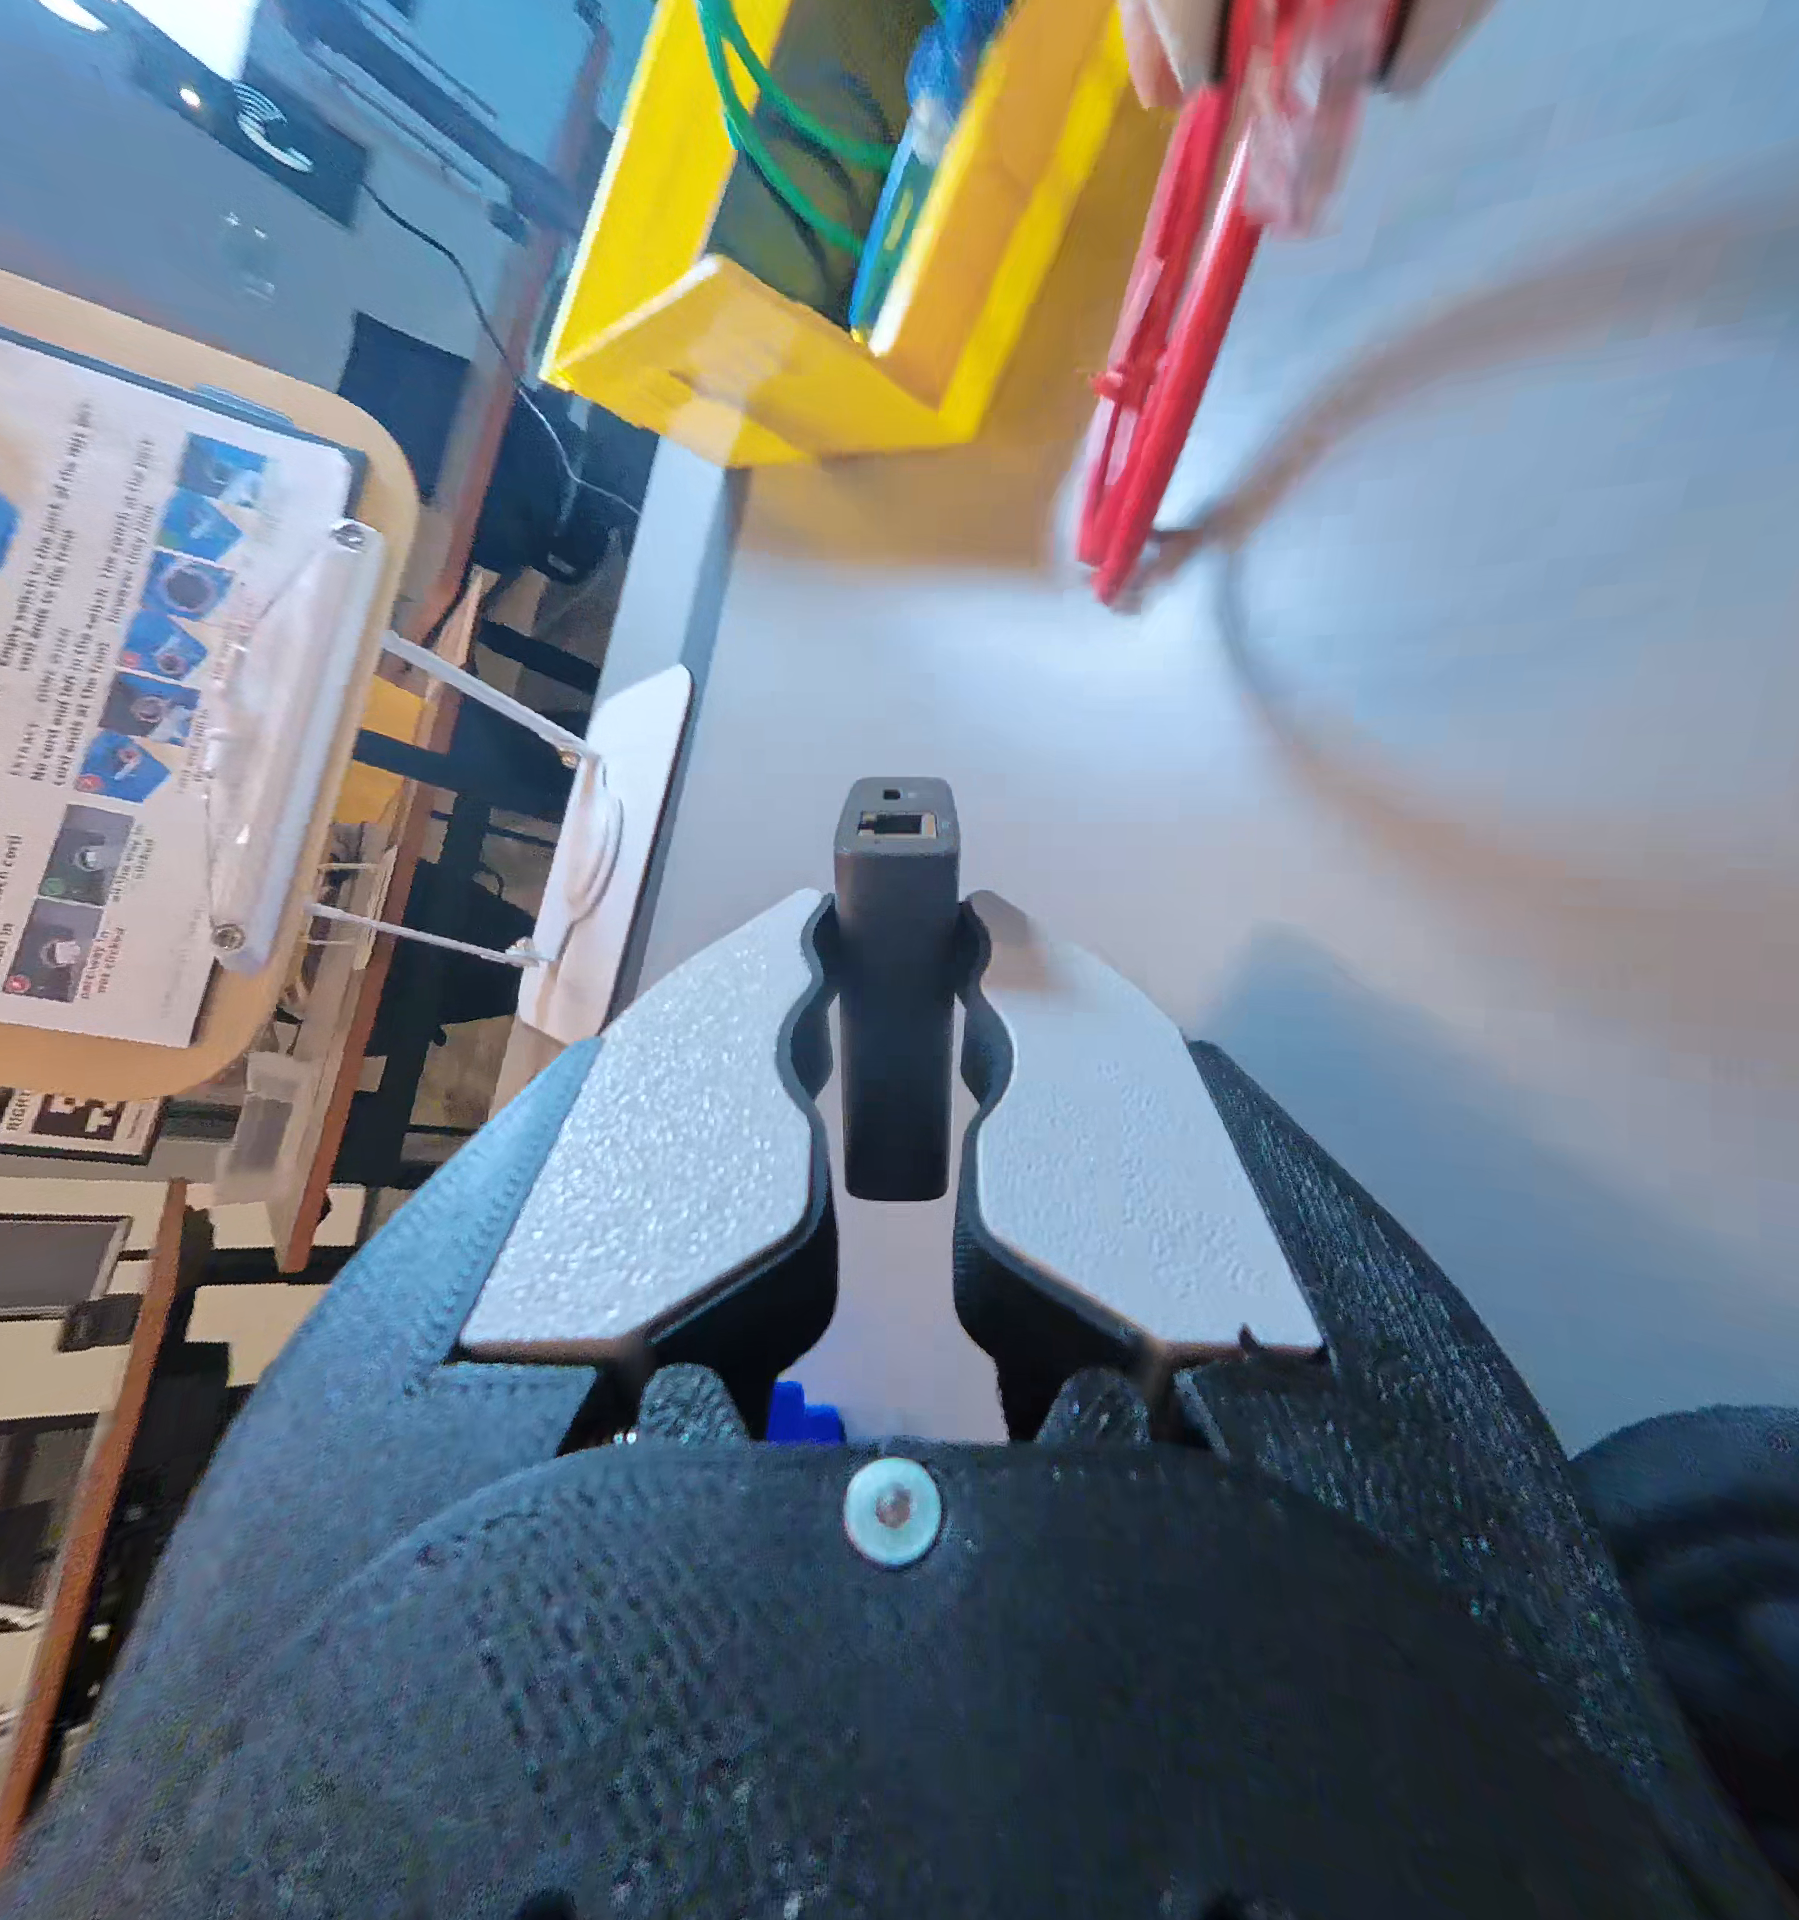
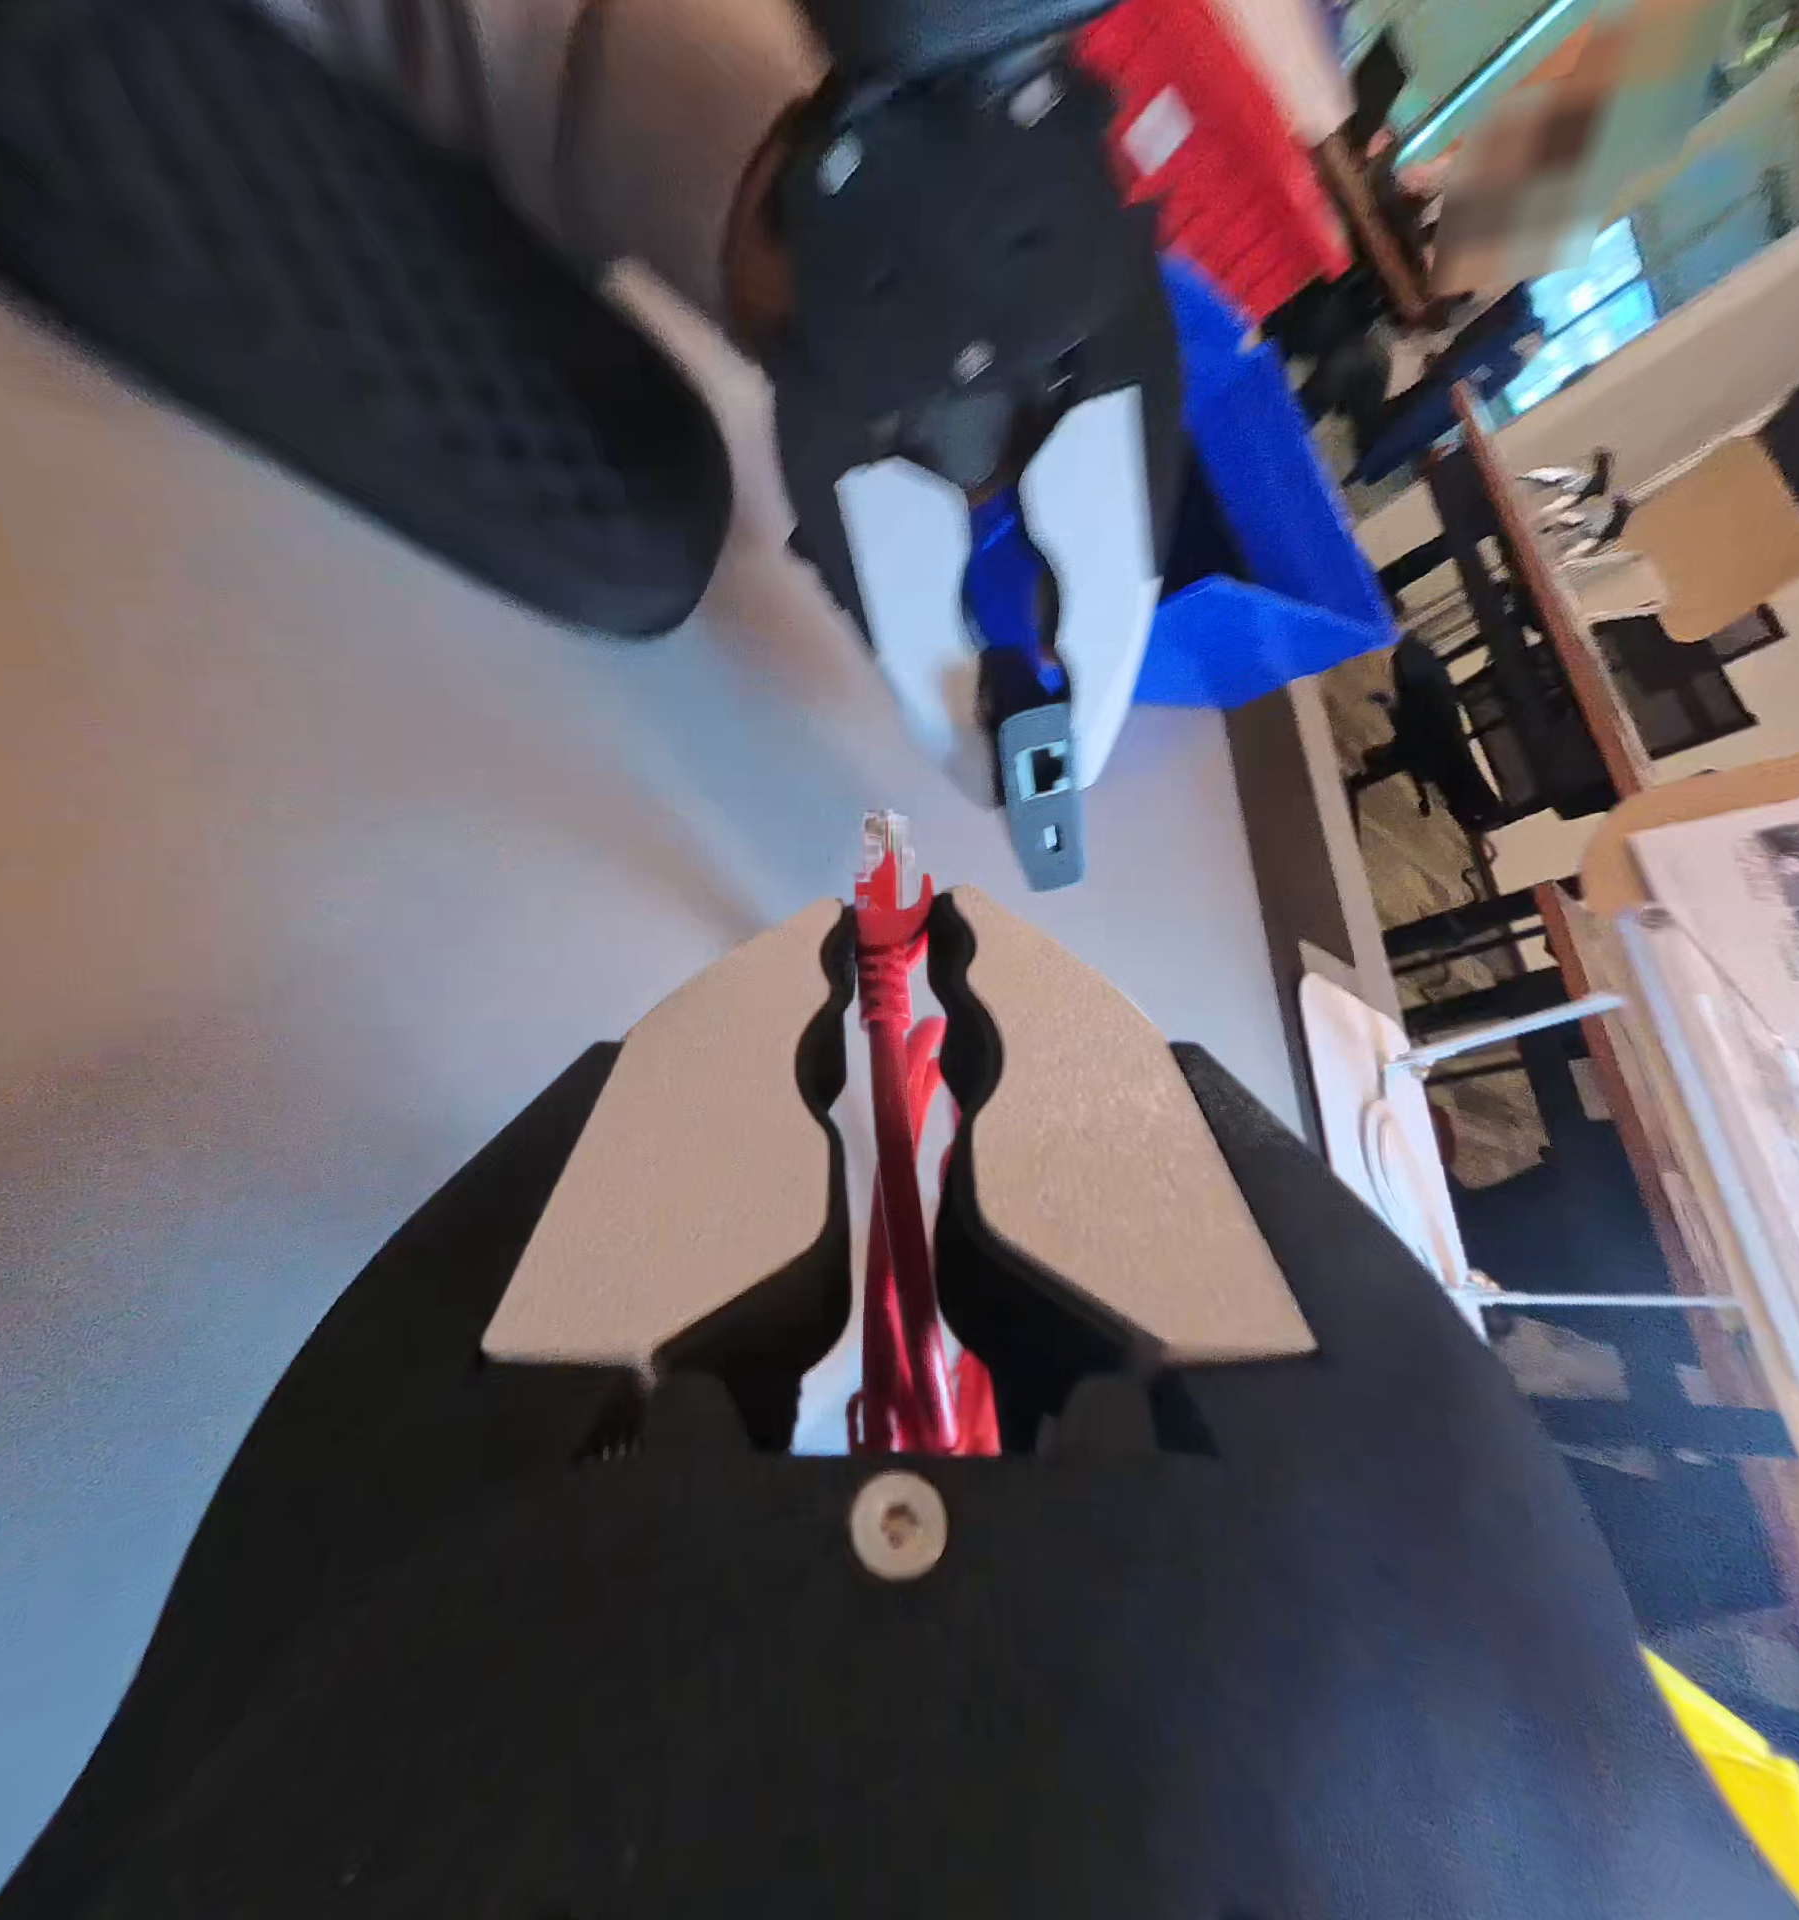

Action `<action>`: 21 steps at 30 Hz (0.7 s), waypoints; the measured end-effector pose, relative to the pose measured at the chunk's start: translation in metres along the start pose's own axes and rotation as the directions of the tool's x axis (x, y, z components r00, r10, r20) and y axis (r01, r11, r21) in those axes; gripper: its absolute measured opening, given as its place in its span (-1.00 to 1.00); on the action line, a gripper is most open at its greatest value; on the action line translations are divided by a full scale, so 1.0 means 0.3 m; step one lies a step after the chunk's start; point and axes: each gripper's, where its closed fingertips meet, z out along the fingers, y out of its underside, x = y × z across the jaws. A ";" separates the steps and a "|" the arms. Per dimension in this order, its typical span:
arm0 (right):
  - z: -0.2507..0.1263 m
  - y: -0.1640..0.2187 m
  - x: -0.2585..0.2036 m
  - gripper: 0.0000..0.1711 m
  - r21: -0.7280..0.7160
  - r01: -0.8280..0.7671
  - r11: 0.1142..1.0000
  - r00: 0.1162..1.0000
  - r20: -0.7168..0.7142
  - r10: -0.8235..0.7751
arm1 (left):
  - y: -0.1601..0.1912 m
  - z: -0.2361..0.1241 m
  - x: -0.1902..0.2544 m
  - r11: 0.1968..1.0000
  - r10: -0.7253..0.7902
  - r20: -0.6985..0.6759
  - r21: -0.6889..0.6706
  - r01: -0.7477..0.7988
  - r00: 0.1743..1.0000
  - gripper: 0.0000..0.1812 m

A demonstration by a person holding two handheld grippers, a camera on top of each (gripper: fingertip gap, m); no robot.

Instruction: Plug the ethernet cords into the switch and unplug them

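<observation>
Switch [image 1: 895, 977] clamped in my left gripper [image 1: 895, 925], port facing out.
My right gripper [image 2: 890, 914] pinches the red ethernet cord [image 2: 887, 997]; in its view the switch sits at one o'clock.

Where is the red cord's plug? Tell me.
In the right wrist view the plug pokes out past the right gripper, clamped on the red cord, just short of the switch held opposite.

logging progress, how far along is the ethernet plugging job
Done: the left hand-held gripper is shut on the small dark switch, and the right hand-held gripper is shut on the red cord. In hand: lining up its plug with the port, still apart. Left: plugging in and unplugging; other cords wait in the yellow bin.
</observation>
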 end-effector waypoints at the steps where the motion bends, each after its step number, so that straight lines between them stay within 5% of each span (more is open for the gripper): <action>1: -0.028 -0.026 0.032 -0.84 0.046 -0.043 0.998 0.999 -0.017 0.044 | -0.009 -0.009 -0.012 1.000 -0.022 0.011 0.021 0.021 1.000 -0.77; 7: -0.278 -0.054 0.345 -0.83 0.138 -0.168 0.976 0.942 -0.268 0.200 | 0.017 -0.020 0.005 0.991 -0.121 -0.015 0.063 0.122 0.993 -0.77; 11: -0.440 0.004 0.631 -0.84 0.179 -0.361 0.915 0.825 -0.396 0.403 | 0.036 -0.031 0.009 0.991 -0.121 -0.010 0.050 0.121 0.993 -0.77; 14: -0.461 0.274 0.762 -0.84 0.115 -0.696 0.709 0.598 -0.453 0.661 | 0.041 -0.038 0.004 0.990 -0.130 -0.007 0.051 0.130 0.992 -0.77; 17: -0.480 0.645 0.762 -0.83 -0.050 -0.848 0.527 0.430 -0.647 0.630 | 0.048 -0.040 0.008 0.991 -0.126 -0.009 0.048 0.127 0.992 -0.77; 21: -0.565 0.907 0.678 -0.81 -0.472 -0.776 0.419 0.598 -0.761 0.252 | 0.064 -0.029 0.025 0.992 -0.124 -0.026 0.033 0.125 0.992 -0.77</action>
